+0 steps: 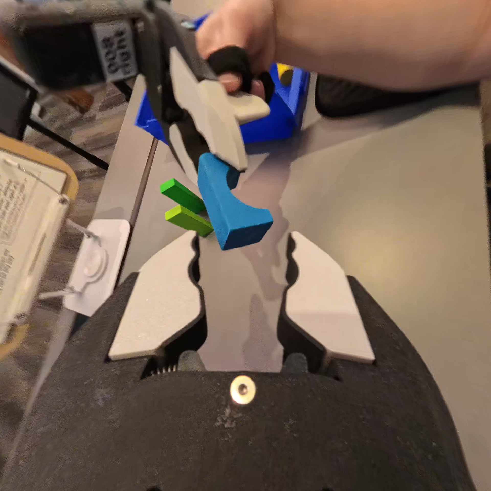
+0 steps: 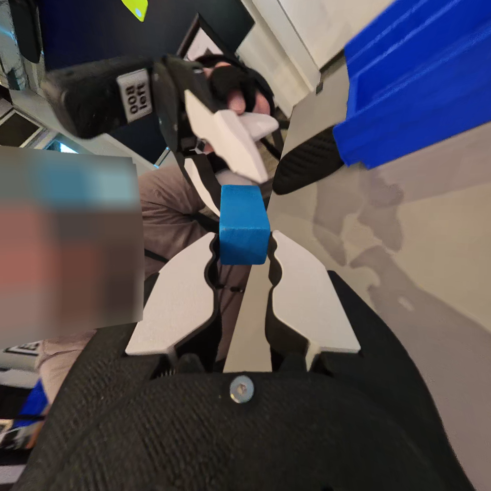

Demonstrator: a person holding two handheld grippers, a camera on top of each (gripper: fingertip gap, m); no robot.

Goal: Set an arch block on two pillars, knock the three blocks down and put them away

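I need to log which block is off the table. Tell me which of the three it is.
The blue arch block, held in the air by the right gripper. The dark green pillar and light green pillar are not gripped.

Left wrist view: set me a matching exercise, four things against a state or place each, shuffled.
Things:
1. arch
2. pillars
3. left hand-held gripper
4. bin

States or places:
a. open, holding nothing
b. green, side by side
c. farthest back, behind the blocks
d. gripped at one end by the right hand-held gripper, off the surface

Pairs: 1-d, 2-b, 3-a, 4-c
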